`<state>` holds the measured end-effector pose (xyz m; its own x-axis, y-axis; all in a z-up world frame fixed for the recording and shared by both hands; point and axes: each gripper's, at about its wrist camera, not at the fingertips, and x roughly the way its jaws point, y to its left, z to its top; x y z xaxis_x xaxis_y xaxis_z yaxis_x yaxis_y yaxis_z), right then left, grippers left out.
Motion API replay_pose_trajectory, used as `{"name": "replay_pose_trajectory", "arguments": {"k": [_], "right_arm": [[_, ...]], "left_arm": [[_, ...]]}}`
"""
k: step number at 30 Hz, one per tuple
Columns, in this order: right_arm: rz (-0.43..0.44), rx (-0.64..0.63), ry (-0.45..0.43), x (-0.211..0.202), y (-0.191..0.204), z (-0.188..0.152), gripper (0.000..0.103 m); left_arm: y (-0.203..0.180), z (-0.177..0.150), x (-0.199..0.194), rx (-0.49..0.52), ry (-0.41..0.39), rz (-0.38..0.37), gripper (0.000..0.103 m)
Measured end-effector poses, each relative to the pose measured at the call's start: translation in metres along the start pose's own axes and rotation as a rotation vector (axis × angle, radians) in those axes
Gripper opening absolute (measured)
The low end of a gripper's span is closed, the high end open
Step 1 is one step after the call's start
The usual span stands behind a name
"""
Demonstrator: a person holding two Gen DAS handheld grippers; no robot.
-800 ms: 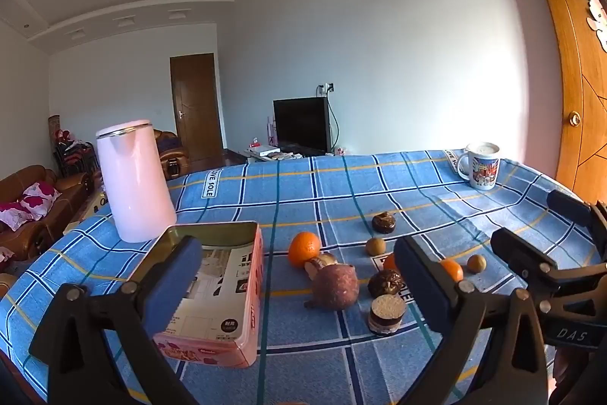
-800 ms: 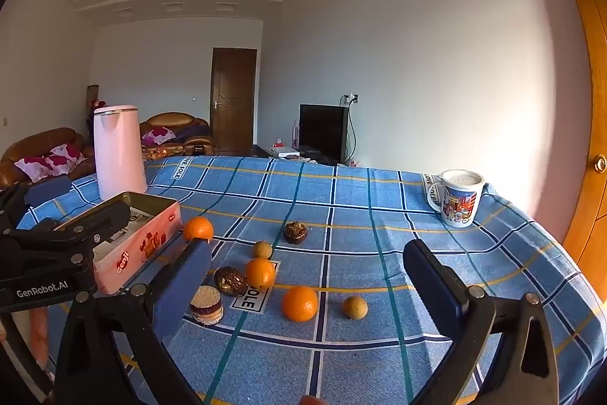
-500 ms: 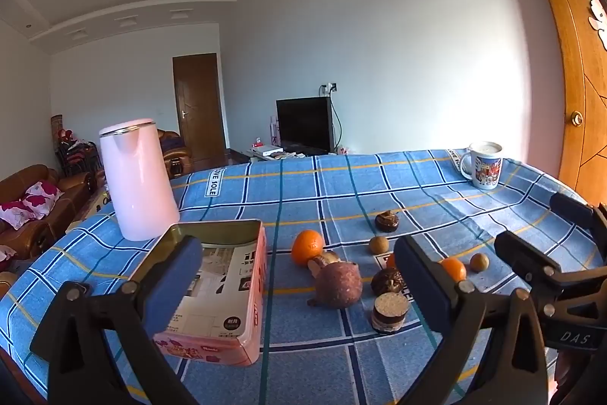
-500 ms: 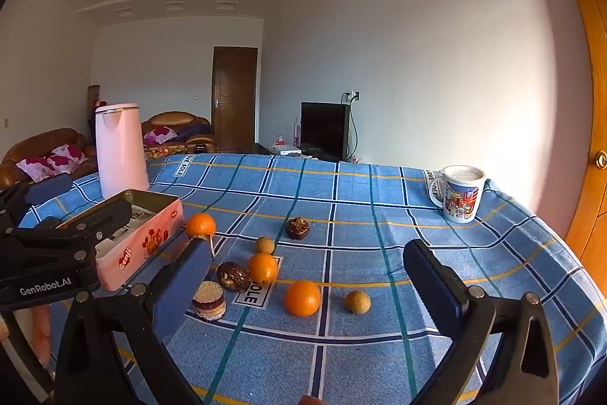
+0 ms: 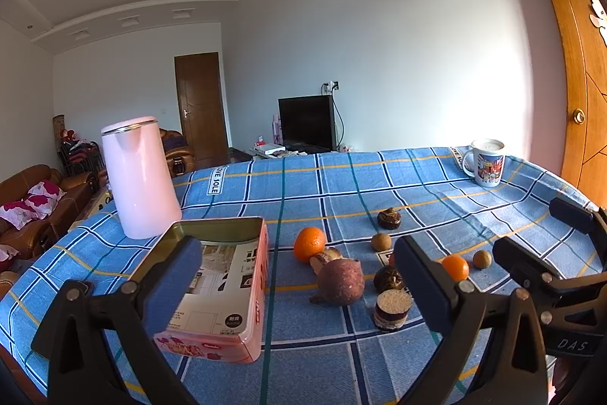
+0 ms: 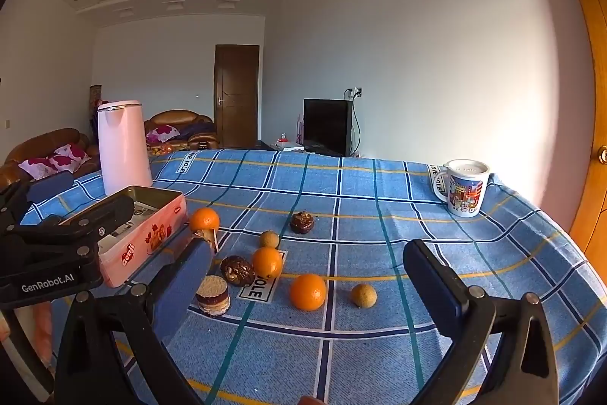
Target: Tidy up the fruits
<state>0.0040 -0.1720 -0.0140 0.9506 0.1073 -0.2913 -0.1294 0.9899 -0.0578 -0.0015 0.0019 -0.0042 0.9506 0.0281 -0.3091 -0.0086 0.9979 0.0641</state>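
Note:
Several fruits lie on the blue checked tablecloth (image 5: pixel 303 185): an orange (image 5: pixel 309 243), a big reddish-brown fruit (image 5: pixel 340 281), small tan fruits (image 5: pixel 380 241), another orange (image 6: pixel 307 291) and a tan fruit (image 6: pixel 363 295). Round cakes sit among them (image 6: pixel 212 295). An open pink tin box (image 5: pixel 224 276) stands at the left, also in the right wrist view (image 6: pixel 144 234). My left gripper (image 5: pixel 297 285) is open and empty above the near table. My right gripper (image 6: pixel 307 285) is open and empty, above the near table short of the orange.
A pink kettle (image 5: pixel 138 177) stands behind the tin. A printed mug (image 6: pixel 463 192) stands at the far right edge. A wooden door (image 5: pixel 569 63) is at the right. Sofas and a TV are beyond the table.
Both grippers have risen or tilted slightly; the fruits appear a little lower in both views. Jaws stay open. Nothing on the table moved.

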Motion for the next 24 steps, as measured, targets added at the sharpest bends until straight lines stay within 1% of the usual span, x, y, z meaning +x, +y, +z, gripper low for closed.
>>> {"name": "replay_pose_trajectory", "arguments": {"k": [24], "right_arm": [[0.023,-0.002,0.022,0.0021,0.0014,-0.0003,0.102]], "left_arm": [[0.0002,-0.0012,-0.0002,-0.004,0.0,0.002,0.103]]}}
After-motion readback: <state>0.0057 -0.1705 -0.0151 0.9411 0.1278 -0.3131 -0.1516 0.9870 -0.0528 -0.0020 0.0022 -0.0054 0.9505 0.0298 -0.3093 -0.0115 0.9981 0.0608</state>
